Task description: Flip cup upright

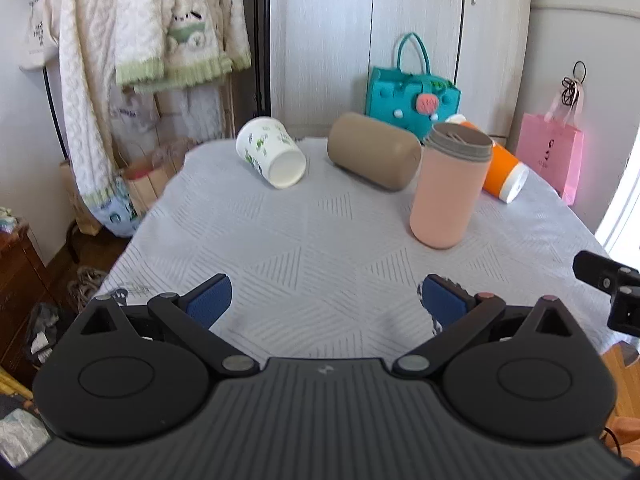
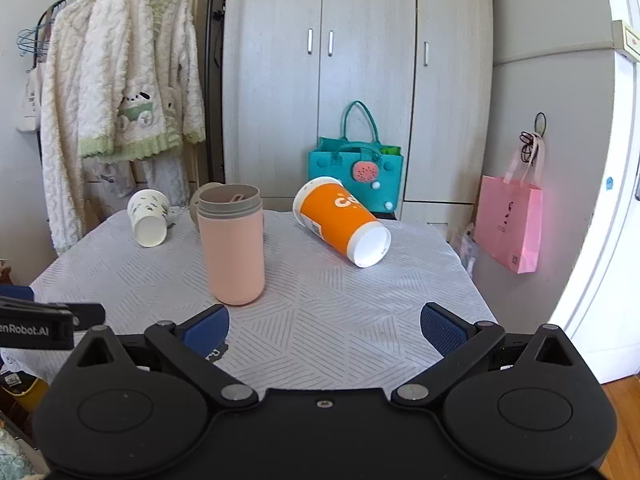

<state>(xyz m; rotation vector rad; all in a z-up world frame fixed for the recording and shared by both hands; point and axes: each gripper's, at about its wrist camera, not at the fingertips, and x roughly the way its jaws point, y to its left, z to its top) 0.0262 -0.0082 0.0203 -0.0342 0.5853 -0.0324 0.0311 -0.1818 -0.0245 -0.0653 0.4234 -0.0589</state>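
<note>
A pink cup with a grey rim stands upright on the table. A white cup with a green leaf print lies on its side at the far left. A tan cup lies on its side behind it; in the right wrist view only its edge shows behind the pink cup. An orange cup lies on its side at the right. My left gripper is open and empty over the near table. My right gripper is open and empty.
The table has a pale grey patterned cloth. A teal bag and a wardrobe stand behind it. A pink paper bag hangs at the right. Robes hang at the left.
</note>
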